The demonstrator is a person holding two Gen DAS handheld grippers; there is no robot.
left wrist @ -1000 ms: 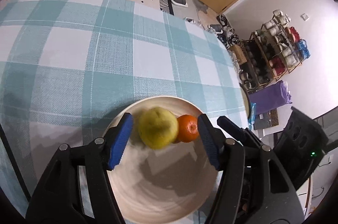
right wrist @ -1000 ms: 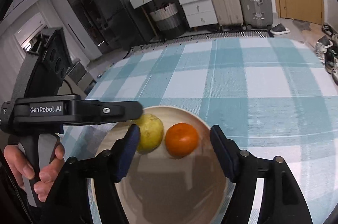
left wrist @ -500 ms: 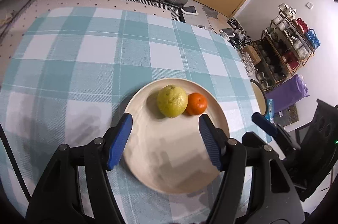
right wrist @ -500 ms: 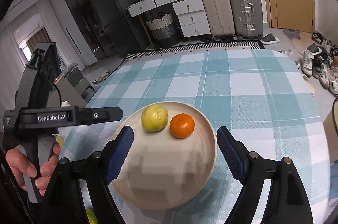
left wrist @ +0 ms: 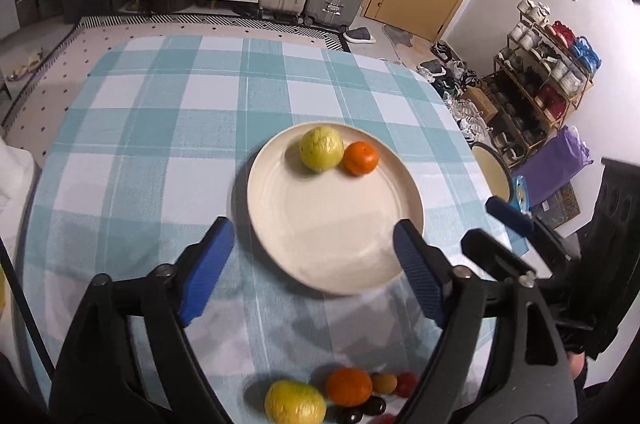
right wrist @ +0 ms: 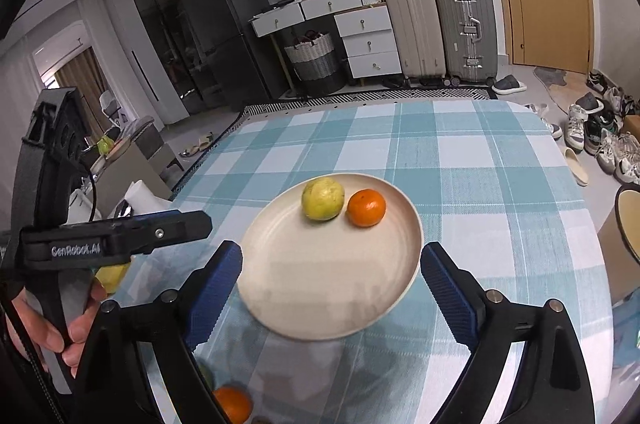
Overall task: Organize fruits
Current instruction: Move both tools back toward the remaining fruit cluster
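Note:
A cream plate (left wrist: 336,224) (right wrist: 332,288) lies on the teal checked tablecloth. On its far side sit a yellow-green fruit (left wrist: 321,148) (right wrist: 322,199) and a small orange (left wrist: 361,157) (right wrist: 366,207), touching each other. My left gripper (left wrist: 316,264) is open and empty, above the plate's near edge. My right gripper (right wrist: 332,284) is open and empty, also over the near part of the plate. Loose fruit lies at the table's near edge: a yellow fruit (left wrist: 295,402), an orange (left wrist: 349,386) (right wrist: 232,404) and several small red and dark ones (left wrist: 384,390).
A second cream dish (left wrist: 494,175) (right wrist: 630,220) stands off the table's right side. The left gripper's body (right wrist: 116,240) and the hand holding it show at the left of the right wrist view. Suitcases, drawers and a shoe rack stand beyond the table.
Both grippers have pulled back and up from the plate, still open. The yellow-green fruit and orange stay on the plate. The loose fruit at the near edge has come into view.

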